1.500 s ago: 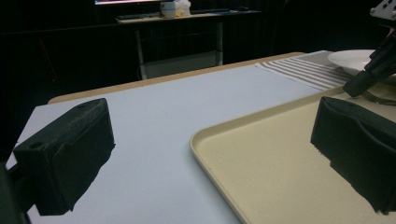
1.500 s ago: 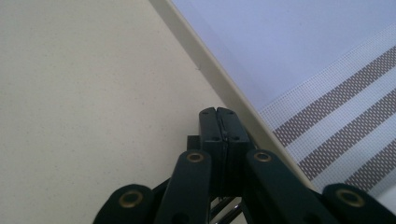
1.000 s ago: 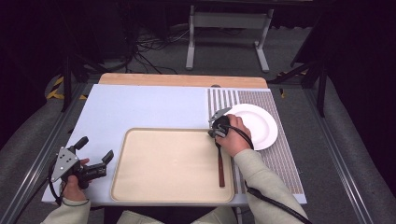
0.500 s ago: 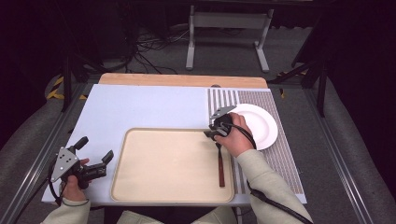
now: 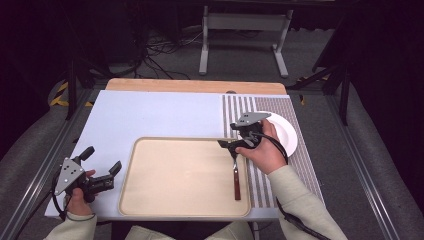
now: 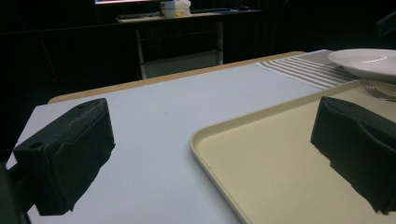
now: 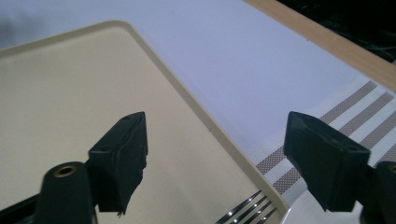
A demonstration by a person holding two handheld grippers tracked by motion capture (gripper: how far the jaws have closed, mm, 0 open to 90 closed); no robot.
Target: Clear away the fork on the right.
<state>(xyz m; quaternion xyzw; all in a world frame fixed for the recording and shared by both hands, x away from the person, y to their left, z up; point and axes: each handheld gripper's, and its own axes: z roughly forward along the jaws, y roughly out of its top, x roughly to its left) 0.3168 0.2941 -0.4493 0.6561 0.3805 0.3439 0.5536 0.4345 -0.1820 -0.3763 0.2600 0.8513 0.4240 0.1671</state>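
Right gripper, fingers apart over the fork on the tray: straddle the neck squarely; left gripper also open

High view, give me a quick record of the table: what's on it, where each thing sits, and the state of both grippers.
tray: beige tray, middle of table, near edge
fork: fork with brown handle, on the tray's right side
plate: white plate on striped mat, right of tray
left gripper: left gripper open, holding nothing, left of tray
right gripper: right gripper open, over the fork's tines
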